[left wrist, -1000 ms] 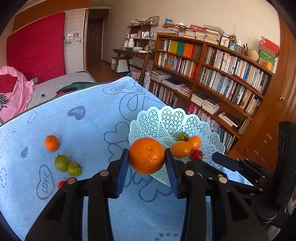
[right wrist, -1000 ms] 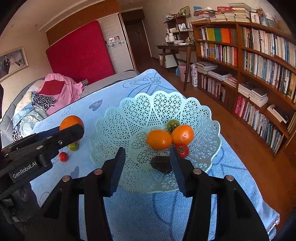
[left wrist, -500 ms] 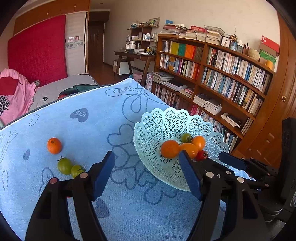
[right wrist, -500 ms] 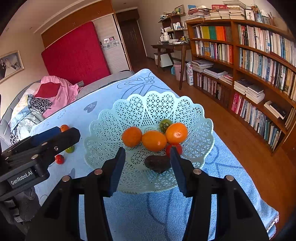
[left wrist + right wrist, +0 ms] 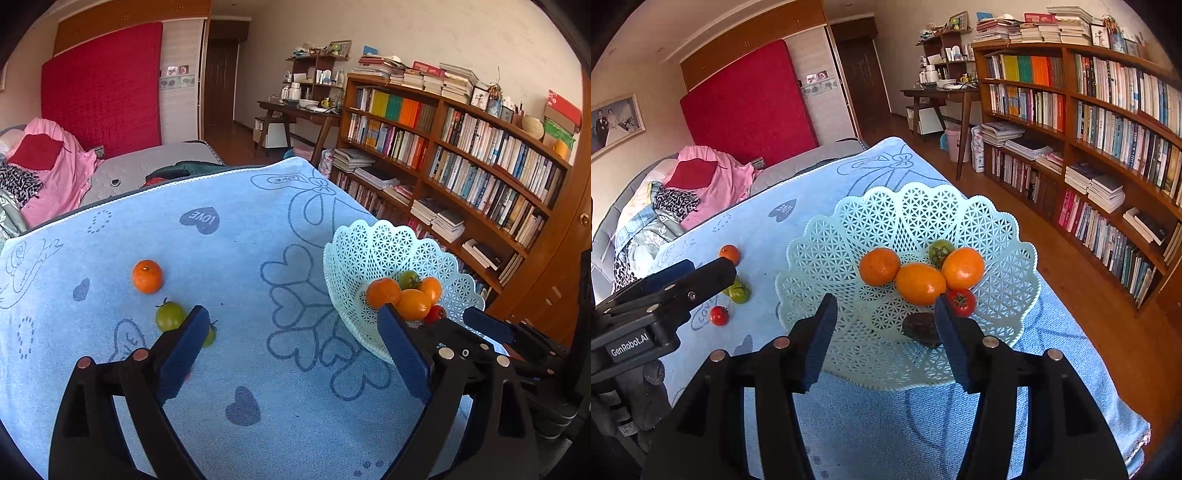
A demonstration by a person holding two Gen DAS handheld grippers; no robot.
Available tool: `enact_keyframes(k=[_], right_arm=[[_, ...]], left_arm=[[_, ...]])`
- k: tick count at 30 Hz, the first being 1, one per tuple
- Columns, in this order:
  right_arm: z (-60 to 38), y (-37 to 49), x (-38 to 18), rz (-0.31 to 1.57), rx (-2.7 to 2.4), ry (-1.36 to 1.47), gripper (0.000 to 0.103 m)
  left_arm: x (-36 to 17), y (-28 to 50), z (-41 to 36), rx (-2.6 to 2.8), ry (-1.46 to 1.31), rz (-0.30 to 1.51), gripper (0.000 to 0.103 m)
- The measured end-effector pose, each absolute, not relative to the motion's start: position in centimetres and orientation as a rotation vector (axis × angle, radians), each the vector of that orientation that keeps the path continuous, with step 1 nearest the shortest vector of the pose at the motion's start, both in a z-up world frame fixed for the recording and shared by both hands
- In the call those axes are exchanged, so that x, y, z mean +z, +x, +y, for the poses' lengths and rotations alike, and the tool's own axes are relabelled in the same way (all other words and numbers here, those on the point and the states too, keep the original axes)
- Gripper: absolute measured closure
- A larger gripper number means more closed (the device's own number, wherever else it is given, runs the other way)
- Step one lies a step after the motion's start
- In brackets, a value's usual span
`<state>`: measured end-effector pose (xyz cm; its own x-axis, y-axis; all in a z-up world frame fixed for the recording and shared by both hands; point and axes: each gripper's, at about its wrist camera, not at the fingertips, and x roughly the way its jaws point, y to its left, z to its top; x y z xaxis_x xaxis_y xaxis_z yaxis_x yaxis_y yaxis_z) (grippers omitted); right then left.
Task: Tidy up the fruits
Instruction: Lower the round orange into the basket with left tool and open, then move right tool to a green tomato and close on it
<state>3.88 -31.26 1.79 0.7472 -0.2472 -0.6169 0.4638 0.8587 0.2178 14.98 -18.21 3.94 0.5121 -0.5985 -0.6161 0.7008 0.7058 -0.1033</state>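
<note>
The bench (image 5: 258, 258) under its blue cloth now carries a fuller lattice basket (image 5: 908, 206) at the right; the left tool (image 5: 291, 343), clamped on an orange (image 5: 879, 266) a second ago, gapes empty, jaws opening, and has swung left; right tool (image 5: 884, 314) opening, empty; loose fruit remains far left: small orange (image 5: 147, 276), green tomatoes (image 5: 170, 316).

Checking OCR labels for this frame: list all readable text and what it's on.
"GenRobot.AI": white print on the black body of the left gripper, seen in the right wrist view.
"LOVE": on the dark heart printed on the light blue towel, upside down.
"LOVE": on the bow outline, upside down.
Book spines on the wooden bookshelf: too small to read.
</note>
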Motion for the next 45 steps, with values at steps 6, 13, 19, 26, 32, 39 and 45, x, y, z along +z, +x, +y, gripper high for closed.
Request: enact_keyframes(k=[6, 13, 19, 26, 32, 39, 45], right_arm=[[-29.8, 4.7, 2.2, 0.610, -0.357, 0.355, 0.046], [-27.6, 5.8, 2.6, 0.608, -0.298, 0.332, 0.046], [-25.5, 7.3, 3.0, 0.609, -0.242, 0.306, 0.046], [-22.7, 9.4, 2.9, 0.625, -0.162, 0.275, 0.046], [-20.2, 12.2, 1.7, 0.665, -0.087, 0.257, 0.046], [-18.7, 16.7, 0.4, 0.719, -0.041, 0.235, 0.046], [-19.4, 20.7, -1.5, 0.792, -0.045, 0.275, 0.046]], left_arm=[[4.5, 16.8, -15.5, -0.719, 0.134, 0.668, 0.012], [4.7, 18.6, -12.7, -0.641, 0.118, 0.671, 0.012], [4.9, 20.4, -10.0, -0.580, 0.080, 0.676, 0.012], [5.2, 22.0, -7.2, -0.530, 0.042, 0.675, 0.012], [4.6, 22.7, -5.9, -0.508, 0.025, 0.693, 0.012], [3.1, 23.5, -4.1, -0.474, -0.012, 0.726, 0.012], [2.4, 24.2, -2.8, -0.448, -0.038, 0.745, 0.012]])
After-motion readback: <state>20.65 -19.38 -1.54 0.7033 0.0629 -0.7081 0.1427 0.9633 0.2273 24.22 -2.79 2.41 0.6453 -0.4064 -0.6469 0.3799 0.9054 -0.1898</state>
